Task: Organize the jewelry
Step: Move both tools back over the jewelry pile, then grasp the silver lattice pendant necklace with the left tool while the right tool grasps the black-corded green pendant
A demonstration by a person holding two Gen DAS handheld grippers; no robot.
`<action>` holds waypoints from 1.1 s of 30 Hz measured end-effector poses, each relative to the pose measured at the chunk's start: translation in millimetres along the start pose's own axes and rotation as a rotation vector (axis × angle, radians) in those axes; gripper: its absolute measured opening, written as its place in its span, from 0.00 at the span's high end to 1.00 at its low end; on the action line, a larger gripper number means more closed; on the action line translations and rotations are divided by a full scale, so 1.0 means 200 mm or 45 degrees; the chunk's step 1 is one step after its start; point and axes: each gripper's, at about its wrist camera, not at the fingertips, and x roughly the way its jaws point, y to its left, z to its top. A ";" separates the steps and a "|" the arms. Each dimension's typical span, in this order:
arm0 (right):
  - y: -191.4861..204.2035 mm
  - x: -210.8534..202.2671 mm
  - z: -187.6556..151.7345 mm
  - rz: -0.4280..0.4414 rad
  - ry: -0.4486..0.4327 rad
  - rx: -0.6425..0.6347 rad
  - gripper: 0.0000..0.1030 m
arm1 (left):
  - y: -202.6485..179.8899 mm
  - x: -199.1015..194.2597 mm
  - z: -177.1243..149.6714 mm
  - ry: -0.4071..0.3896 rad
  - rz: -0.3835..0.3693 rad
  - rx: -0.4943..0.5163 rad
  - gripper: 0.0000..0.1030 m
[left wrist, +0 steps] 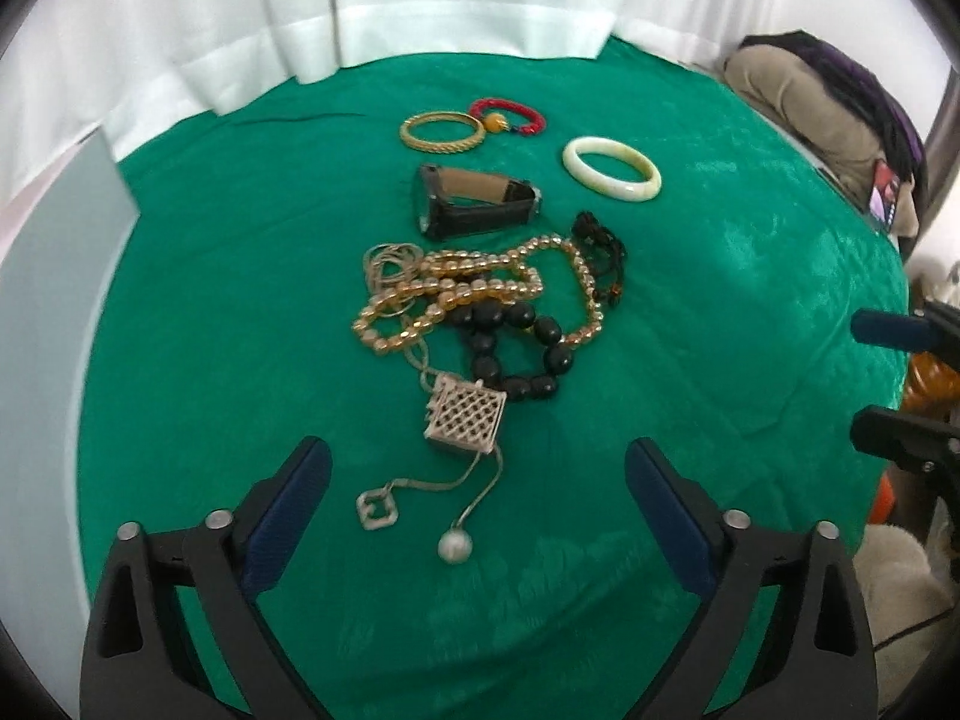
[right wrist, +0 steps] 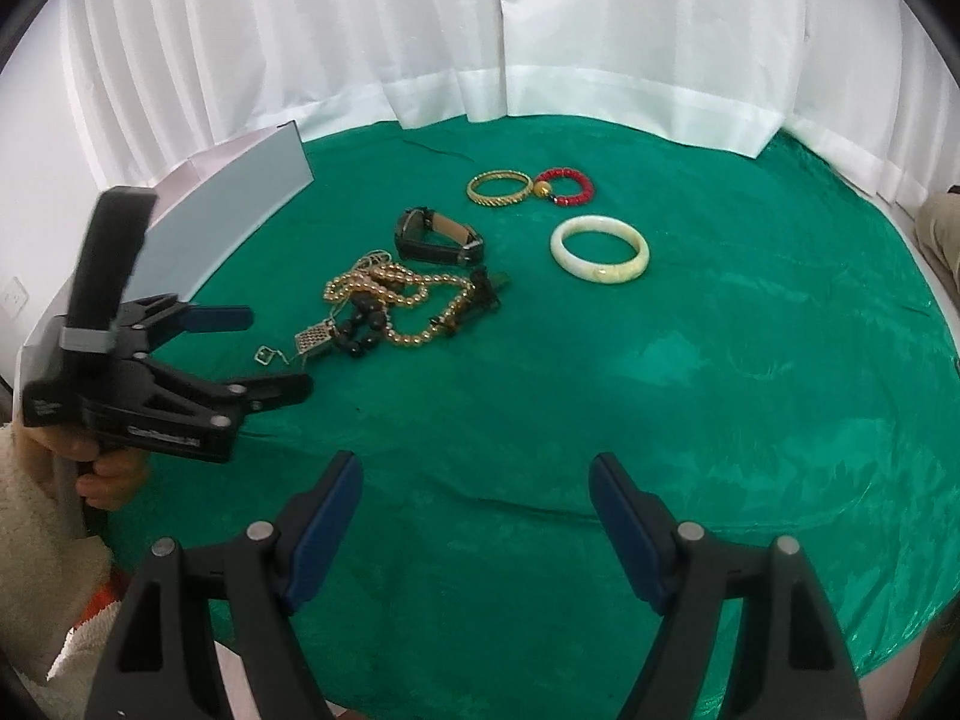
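Note:
A tangled pile lies mid-cloth: a gold bead necklace (left wrist: 480,288) (right wrist: 414,294), a black bead bracelet (left wrist: 516,348) and a silver chain with a square lattice pendant (left wrist: 465,423) (right wrist: 313,339) and a pearl (left wrist: 455,547). Behind it are a black-strapped watch (left wrist: 474,204) (right wrist: 438,237), a gold bangle (left wrist: 443,132) (right wrist: 500,188), a red bead bracelet (left wrist: 510,115) (right wrist: 564,186) and a white jade bangle (left wrist: 612,168) (right wrist: 600,249). My left gripper (left wrist: 477,453) (right wrist: 273,354) hovers open just short of the pendant, jaws empty. My right gripper (right wrist: 476,465) (left wrist: 864,378) is open over bare cloth, nearer the front.
The round table wears a green cloth (right wrist: 690,390). A grey box (right wrist: 234,204) (left wrist: 54,276) stands at the left edge. White curtains (right wrist: 480,30) hang behind. Bundled clothes (left wrist: 828,114) sit at the right. A person's hand and fleecy sleeve (right wrist: 42,516) hold the left gripper.

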 end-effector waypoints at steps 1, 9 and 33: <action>0.00 0.01 0.00 0.000 0.003 0.002 0.23 | 0.00 0.02 0.00 0.007 -0.012 0.002 0.15; -0.02 0.01 0.02 0.003 0.001 0.013 0.23 | 0.02 0.08 0.03 0.025 -0.024 0.037 0.36; -0.16 0.11 0.13 0.044 0.022 0.067 0.23 | 0.15 -0.29 -0.14 -0.141 -0.031 -0.167 0.72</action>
